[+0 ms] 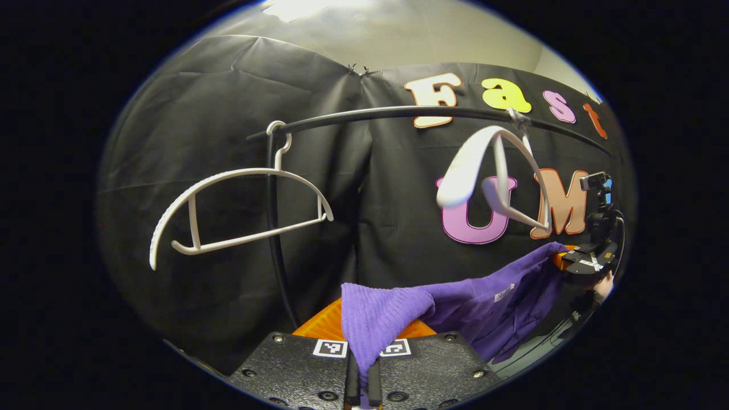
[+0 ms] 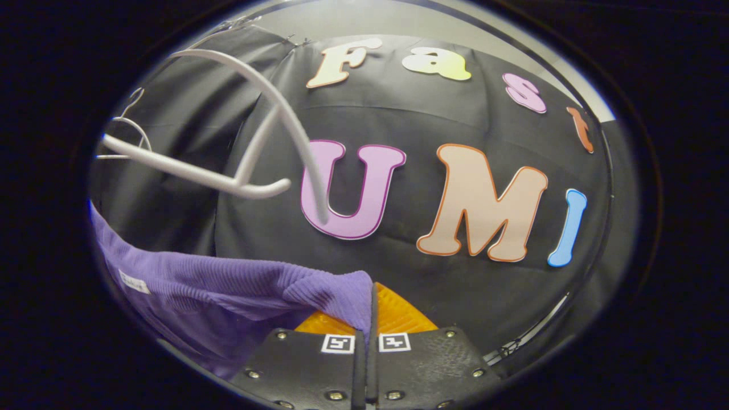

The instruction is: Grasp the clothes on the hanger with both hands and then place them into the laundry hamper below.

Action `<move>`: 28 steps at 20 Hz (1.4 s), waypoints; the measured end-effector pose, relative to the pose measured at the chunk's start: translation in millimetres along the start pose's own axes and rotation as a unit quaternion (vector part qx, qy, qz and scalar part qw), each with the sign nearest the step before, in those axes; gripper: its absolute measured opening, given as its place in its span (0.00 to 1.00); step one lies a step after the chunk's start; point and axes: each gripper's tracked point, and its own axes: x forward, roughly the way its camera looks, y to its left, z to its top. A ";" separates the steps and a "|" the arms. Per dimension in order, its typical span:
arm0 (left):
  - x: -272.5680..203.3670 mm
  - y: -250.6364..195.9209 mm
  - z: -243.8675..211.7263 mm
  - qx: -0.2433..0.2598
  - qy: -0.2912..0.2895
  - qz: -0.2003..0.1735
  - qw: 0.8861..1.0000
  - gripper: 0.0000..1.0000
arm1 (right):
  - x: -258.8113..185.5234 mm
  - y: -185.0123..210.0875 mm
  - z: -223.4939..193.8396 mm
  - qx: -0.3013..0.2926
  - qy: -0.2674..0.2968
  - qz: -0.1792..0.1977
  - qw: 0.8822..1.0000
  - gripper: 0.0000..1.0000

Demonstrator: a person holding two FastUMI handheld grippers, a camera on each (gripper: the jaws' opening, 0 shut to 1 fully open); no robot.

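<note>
- Purple knit garment (image 1: pixel 484 304) hangs stretched between both grippers, off the white hanger (image 1: pixel 495 176) above it.
- Left gripper (image 1: pixel 362 381) and right gripper (image 2: pixel 367 364): jaws pinched narrow on fabric edges.
- Looks soft, light and saggy; edge grips should hold.

A black rail (image 1: pixel 398 112) curves across the booth wall and carries 2 white hangers. 1 hanger (image 1: pixel 239 210) hooks on at the rail's left end, beside a black upright post (image 1: pixel 272 228), and hangs bare. The other hanger (image 1: pixel 495 176) hangs nearer the rail's right end, turned edge-on, also bare.
</note>
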 end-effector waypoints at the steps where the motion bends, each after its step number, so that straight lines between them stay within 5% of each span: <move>1: -0.7 -2.3 -1.7 0.003 0.002 -0.002 1.000 0.08 | -4.7 3.5 -2.1 -0.003 0.001 0.003 1.000 0.01; 20: -3.7 -91.1 -49.2 0.035 0.028 -0.097 0.994 0.08 | -81.2 102.1 -19.3 -0.017 0.014 0.125 0.992 0.01; 28: 19.2 -133.6 -105.1 0.031 0.076 -0.137 0.987 0.08 | -91.3 129.2 -63.0 -0.031 0.057 0.167 0.984 0.01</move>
